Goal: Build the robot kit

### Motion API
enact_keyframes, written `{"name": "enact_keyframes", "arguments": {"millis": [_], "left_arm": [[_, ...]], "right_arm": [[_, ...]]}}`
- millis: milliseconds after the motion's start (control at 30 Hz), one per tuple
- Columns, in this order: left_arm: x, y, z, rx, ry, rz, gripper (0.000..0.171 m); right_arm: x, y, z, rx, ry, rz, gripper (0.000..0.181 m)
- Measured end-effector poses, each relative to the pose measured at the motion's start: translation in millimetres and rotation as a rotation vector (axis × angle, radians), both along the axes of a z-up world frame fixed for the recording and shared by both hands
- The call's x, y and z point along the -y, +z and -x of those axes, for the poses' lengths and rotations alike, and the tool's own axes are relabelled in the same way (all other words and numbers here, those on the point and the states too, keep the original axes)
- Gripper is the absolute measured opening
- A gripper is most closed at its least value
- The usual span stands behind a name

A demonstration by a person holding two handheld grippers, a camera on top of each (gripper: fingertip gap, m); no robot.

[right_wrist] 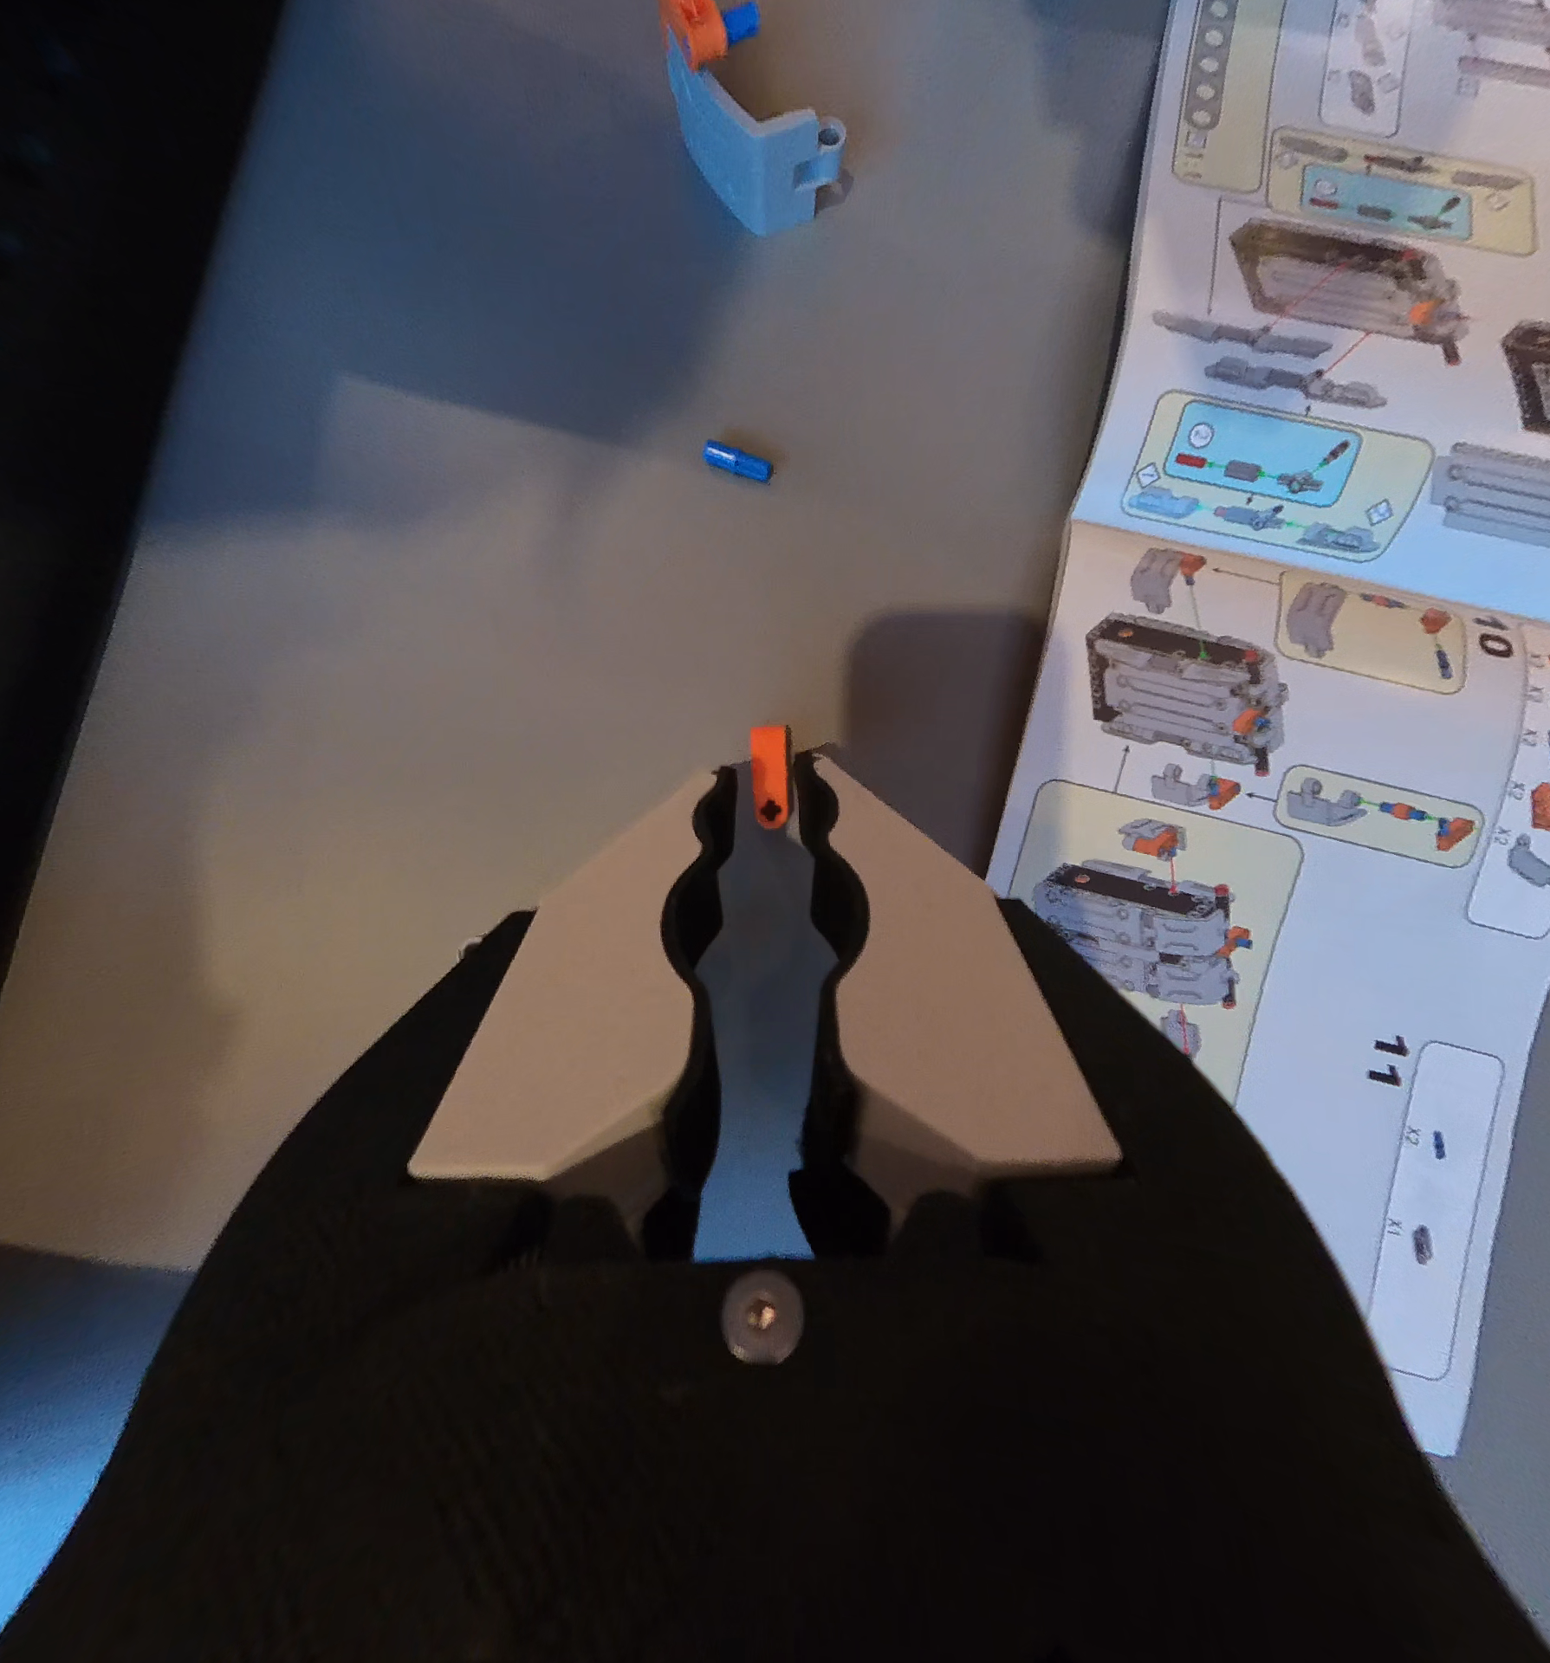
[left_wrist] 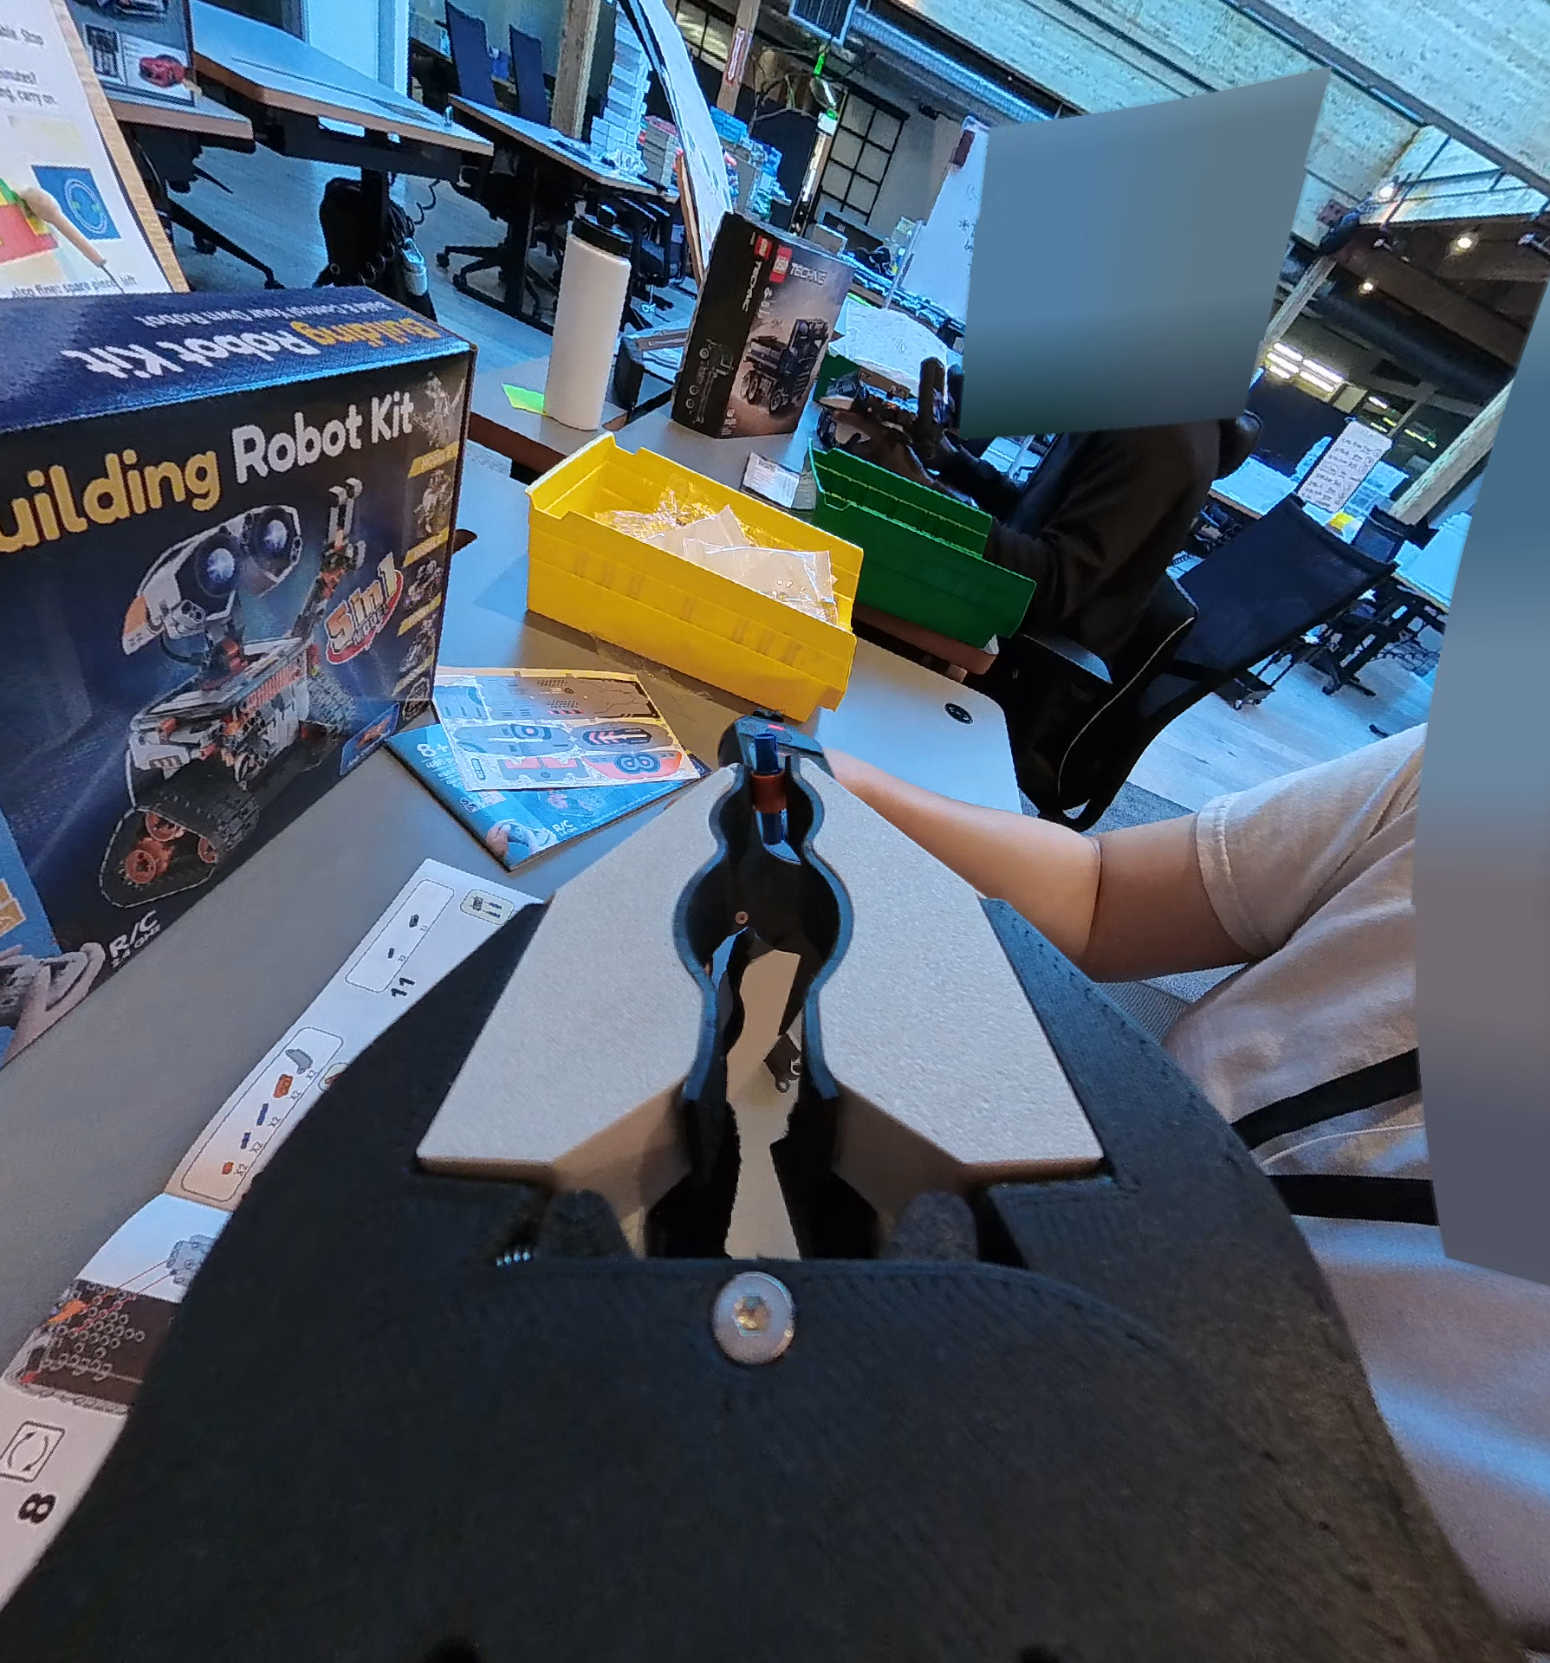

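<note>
My left gripper is shut on a blue pin with an orange connector on it, held up above the grey table. A person's forearm reaches in just behind the fingertips. My right gripper is shut on a small orange connector piece, held above the grey table. A loose blue pin lies on the table ahead of it. Farther ahead lies a light blue-grey panel piece with an orange and blue part at its top end.
An open instruction sheet lies right of the right gripper; it also shows under the left gripper. A blue robot kit box stands at left. A yellow bin, a green bin, a sticker sheet and a white bottle stand beyond. Across from one pair of fingers to the other is roughly 25 centimeters.
</note>
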State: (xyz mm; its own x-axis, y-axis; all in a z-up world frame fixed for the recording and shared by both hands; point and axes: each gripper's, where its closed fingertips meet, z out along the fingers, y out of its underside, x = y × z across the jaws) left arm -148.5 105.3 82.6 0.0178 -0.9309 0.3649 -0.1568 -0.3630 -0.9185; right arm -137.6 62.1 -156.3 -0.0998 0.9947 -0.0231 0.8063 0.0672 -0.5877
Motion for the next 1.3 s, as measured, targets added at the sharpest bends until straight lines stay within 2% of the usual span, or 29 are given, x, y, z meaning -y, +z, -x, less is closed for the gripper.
{"name": "enact_keyframes", "arguments": {"millis": [133, 267, 400, 500, 567, 667, 1000, 1133, 1200, 1300], "left_arm": [[-1.2, -1.7, 0.5, -0.003, 0.001, 0.009, 0.005], [-6.9, -17.6, -0.4, -0.074, 0.022, 0.064, 0.004], [-18.2, -55.7, 1.4, -0.244, 0.085, 0.195, 0.005], [-37.6, -101.4, 13.5, -0.446, 0.213, 0.308, 0.005], [-44.6, -112.8, 16.4, -0.476, 0.241, 0.343, 0.005], [-42.3, -108.6, 12.4, -0.444, 0.212, 0.345, 0.005], [-48.3, -94.3, 10.7, -0.370, 0.234, 0.310, 0.005], [-49.2, -89.2, 8.4, -0.345, 0.232, 0.293, 0.005], [-50.4, -88.6, 7.9, -0.348, 0.233, 0.277, 0.005], [-53.2, -86.7, 5.0, -0.345, 0.229, 0.224, 0.005]], "right_arm": [[-1.7, -3.1, 0.0, -0.004, -0.009, 0.010, 0.012], [-1.3, -7.8, -0.9, 0.012, -0.009, 0.022, 0.008], [-2.9, -8.4, -4.0, 0.013, -0.025, 0.038, 0.007], [-5.7, -5.1, -7.9, 0.004, -0.038, 0.030, 0.007], [-7.3, 1.0, -8.5, -0.021, -0.047, 0.029, 0.006], [-9.1, 8.2, -8.9, -0.052, -0.056, 0.023, 0.007], [-20.7, 19.1, -13.4, -0.091, -0.110, -0.018, 0.006], [-33.5, 23.0, -17.9, -0.080, -0.176, -0.063, 0.006], [-47.8, 32.4, -21.5, -0.097, -0.238, -0.127, 0.006], [-70.6, 61.1, -28.5, -0.167, -0.356, -0.231, 0.007]]}}
